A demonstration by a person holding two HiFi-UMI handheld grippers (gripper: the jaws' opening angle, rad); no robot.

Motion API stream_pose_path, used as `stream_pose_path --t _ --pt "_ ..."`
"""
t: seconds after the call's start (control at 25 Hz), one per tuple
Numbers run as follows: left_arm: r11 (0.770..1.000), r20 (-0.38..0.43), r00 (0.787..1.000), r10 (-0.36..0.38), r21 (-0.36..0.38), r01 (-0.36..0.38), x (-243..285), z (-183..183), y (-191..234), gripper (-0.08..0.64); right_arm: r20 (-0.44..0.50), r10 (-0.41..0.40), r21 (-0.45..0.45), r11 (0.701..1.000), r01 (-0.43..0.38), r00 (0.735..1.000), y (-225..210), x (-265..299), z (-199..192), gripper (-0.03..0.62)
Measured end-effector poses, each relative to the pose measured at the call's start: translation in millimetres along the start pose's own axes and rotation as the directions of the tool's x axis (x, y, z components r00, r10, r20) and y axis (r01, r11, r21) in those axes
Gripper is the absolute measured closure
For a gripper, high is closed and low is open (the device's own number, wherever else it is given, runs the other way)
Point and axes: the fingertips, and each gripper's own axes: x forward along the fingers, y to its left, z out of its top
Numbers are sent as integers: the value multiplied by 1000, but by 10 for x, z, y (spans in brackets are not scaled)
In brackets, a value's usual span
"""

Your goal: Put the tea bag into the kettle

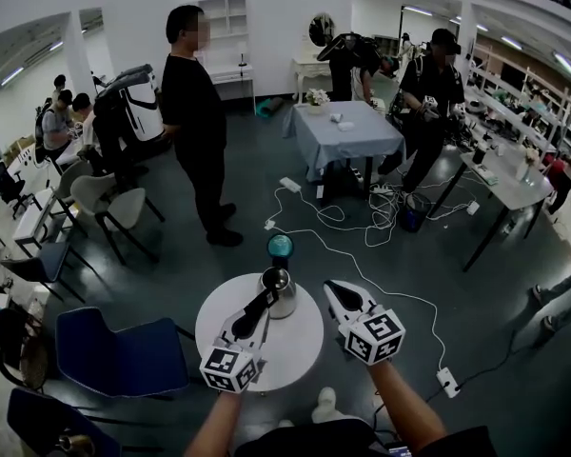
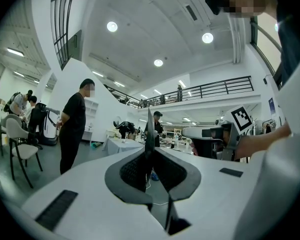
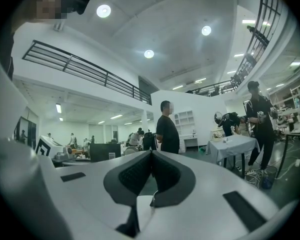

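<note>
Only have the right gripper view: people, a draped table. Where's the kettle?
Observer: In the head view, the shiny steel kettle stands on a round white table, just left of the right gripper.
Operator: Left jaws holding anything?
Observer: The left gripper view shows the left gripper pinching a thin dark flat piece, edge-on; I can't tell if it's the tea bag.

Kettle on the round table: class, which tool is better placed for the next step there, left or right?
Left. The left tool has its tip at the kettle and is shut on a thin flat piece, apparently the tea bag. The right tool is shut, empty, off to the kettle's right.
</note>
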Motion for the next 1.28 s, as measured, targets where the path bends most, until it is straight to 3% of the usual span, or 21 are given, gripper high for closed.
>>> stream_pose_path --t 0.68,1.08,1.28 --pt "996 -53 994 92 -5 -92 881 -227 319 518 -25 47 20 999 -47 999 -840 415 -38 575" --pt "988 -145 980 137 -47 -145 1457 -556 696 518 -66 83 31 996 -81 994 -1190 652 -181 575" --pt "982 -227 961 161 -63 -179 1675 -786 837 518 -79 100 39 994 -98 992 -1344 766 -255 575"
